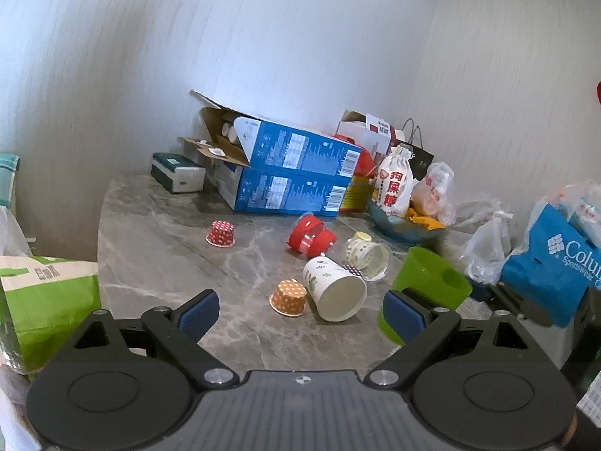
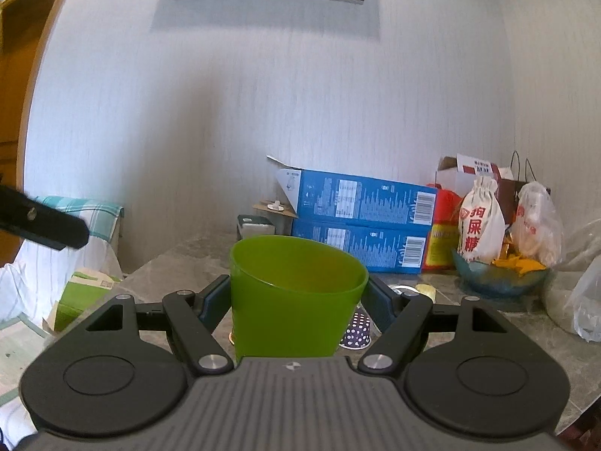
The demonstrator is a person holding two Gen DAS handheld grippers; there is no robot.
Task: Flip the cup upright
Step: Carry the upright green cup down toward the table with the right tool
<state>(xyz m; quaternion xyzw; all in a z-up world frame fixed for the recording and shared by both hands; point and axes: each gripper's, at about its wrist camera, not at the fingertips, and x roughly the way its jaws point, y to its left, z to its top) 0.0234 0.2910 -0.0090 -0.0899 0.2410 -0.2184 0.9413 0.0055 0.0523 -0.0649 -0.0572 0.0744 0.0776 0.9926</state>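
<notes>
My right gripper point(image 2: 298, 298) is shut on a green plastic cup point(image 2: 293, 300), held mouth up and tilted a little; the cup also shows in the left wrist view point(image 1: 428, 282) at the right. My left gripper point(image 1: 300, 314) is open and empty above the marble table point(image 1: 169, 248). A white paper cup point(image 1: 334, 289) lies on its side ahead of it. A red cup point(image 1: 310, 235) and a clear patterned cup point(image 1: 370, 253) also lie on their sides. Orange point(image 1: 288, 297) and red point(image 1: 221, 233) dotted cupcake cups stand mouth down.
Two stacked blue boxes point(image 1: 296, 173) sit at the back by the wall. A bowl of snacks point(image 1: 405, 221), a white pouch point(image 1: 394, 184) and plastic bags stand at the right. A blue Columbia bag point(image 1: 552, 263) is at far right, a green-white bag point(image 1: 45, 300) at left.
</notes>
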